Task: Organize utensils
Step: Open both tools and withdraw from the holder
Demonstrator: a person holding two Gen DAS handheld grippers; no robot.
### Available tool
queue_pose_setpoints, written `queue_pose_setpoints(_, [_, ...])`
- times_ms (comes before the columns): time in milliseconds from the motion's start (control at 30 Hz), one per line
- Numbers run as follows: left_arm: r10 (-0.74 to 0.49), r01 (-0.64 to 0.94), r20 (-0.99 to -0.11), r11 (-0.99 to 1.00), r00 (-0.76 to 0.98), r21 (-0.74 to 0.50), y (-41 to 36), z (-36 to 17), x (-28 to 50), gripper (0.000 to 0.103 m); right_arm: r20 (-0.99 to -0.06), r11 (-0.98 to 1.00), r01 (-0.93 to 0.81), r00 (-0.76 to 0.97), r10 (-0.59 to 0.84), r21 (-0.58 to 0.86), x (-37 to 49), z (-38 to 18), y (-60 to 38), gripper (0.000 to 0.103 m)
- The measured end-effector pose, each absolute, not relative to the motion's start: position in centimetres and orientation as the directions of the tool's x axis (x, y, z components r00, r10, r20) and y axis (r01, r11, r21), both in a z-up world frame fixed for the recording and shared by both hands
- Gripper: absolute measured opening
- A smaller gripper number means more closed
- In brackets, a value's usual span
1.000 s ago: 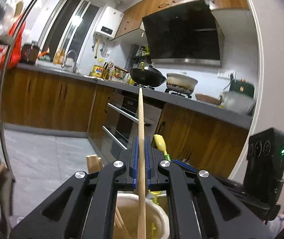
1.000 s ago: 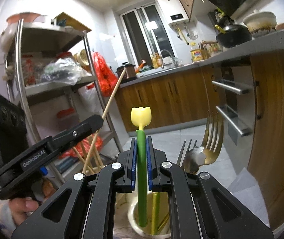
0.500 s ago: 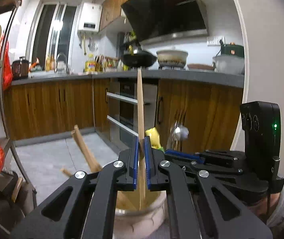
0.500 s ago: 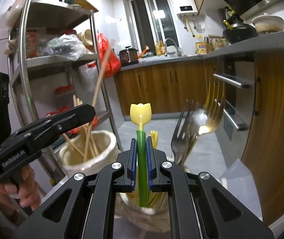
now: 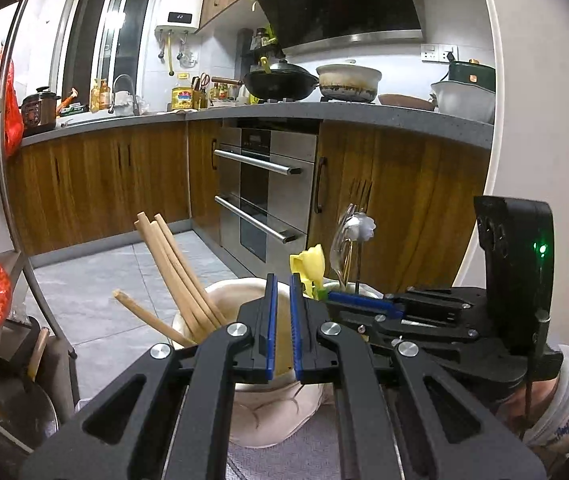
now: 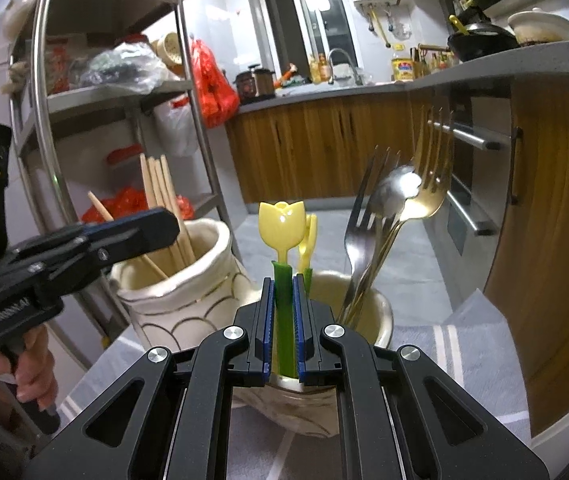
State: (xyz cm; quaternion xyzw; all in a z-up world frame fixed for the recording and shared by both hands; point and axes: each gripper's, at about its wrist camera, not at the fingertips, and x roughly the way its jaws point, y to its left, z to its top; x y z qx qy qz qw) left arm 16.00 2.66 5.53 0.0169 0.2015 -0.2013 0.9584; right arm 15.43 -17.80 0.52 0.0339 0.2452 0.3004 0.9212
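Two cream ceramic pots [image 6: 188, 292] stand side by side on the cloth. One pot holds about five wooden chopsticks [image 6: 160, 200]. The other pot [image 6: 364, 312] holds two yellow tulip-topped picks [image 6: 282, 224], two forks [image 6: 432, 176] and one spoon [image 6: 398, 188]. Two black tools are here, the left tool [image 5: 280, 312] and the right tool [image 6: 283, 312].

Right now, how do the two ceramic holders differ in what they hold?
The left holder holds only wooden chopsticks, leaning loosely. The right holder holds metal forks and spoons plus tulip-topped green utensils, one pinched upright by the right tongs. Both are cream ceramic.
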Motion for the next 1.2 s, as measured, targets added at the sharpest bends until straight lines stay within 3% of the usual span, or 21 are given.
queue_pose_setpoints(100, [-0.38, 0.393, -0.385, 0.918, 0.841, -0.047, 2.7, 5.8, 15.7, 0.006, -0.421, 0.821, -0.532, 0.709, 0.566, 0.208, 14.9, 0.9, -18.2, 0.015])
queue_pose_setpoints(600, [-0.401, 0.417, -0.367, 0.908, 0.839, -0.04, 3.1, 5.9, 10.2, 0.006, -0.408, 0.831, -0.533, 0.732, 0.546, 0.158, 8.0, 1.5, -21.7, 0.015])
queue_pose_setpoints(833, [-0.32, 0.344, -0.384, 0.939, 0.866, -0.006, 2.9, 3.5, 7.6, 0.008, -0.405, 0.871, -0.485, 0.782, 0.475, 0.086, 6.6, 0.8, -22.7, 0.015])
queue_pose_setpoints(867, [-0.298, 0.324, -0.389, 0.946, 0.872, 0.0, 2.8, 3.0, 7.4, 0.013, -0.399, 0.877, -0.475, 0.792, 0.462, 0.074, 6.4, 0.8, -22.8, 0.021])
queue_pose_setpoints(933, [-0.268, 0.291, -0.392, 0.957, 0.88, -0.001, 2.8, 2.3, 7.1, 0.032, -0.38, 0.885, -0.462, 0.809, 0.448, 0.061, 6.1, 0.8, -23.2, 0.034])
queue_pose_setpoints(967, [-0.256, 0.277, -0.388, 0.961, 0.885, -0.002, 2.9, 2.0, 6.9, 0.047, -0.371, 0.887, -0.458, 0.815, 0.445, 0.058, 6.0, 0.8, -23.3, 0.04])
queue_pose_setpoints(1000, [-0.244, 0.262, -0.379, 0.965, 0.893, -0.004, 3.0, 1.9, 6.7, 0.055, -0.363, 0.891, -0.451, 0.823, 0.438, 0.053, 5.9, 0.8, -23.4, 0.047])
queue_pose_setpoints(1033, [-0.236, 0.253, -0.37, 0.968, 0.899, -0.005, 3.2, 1.8, 6.5, 0.057, -0.356, 0.895, -0.442, 0.83, 0.43, 0.051, 6.0, 0.7, -23.7, 0.052])
queue_pose_setpoints(1100, [-0.21, 0.225, -0.349, 0.974, 0.913, 0.002, 3.4, 1.8, 6.3, 0.075, -0.346, 0.897, -0.437, 0.834, 0.43, 0.061, 5.9, 0.6, -24.1, 0.072])
queue_pose_setpoints(1200, [-0.186, 0.198, -0.324, 0.98, 0.928, 0.004, 3.7, 1.6, 6.1, 0.085, -0.333, 0.906, -0.418, 0.848, 0.413, 0.06, 5.9, 0.4, -24.5, 0.084])
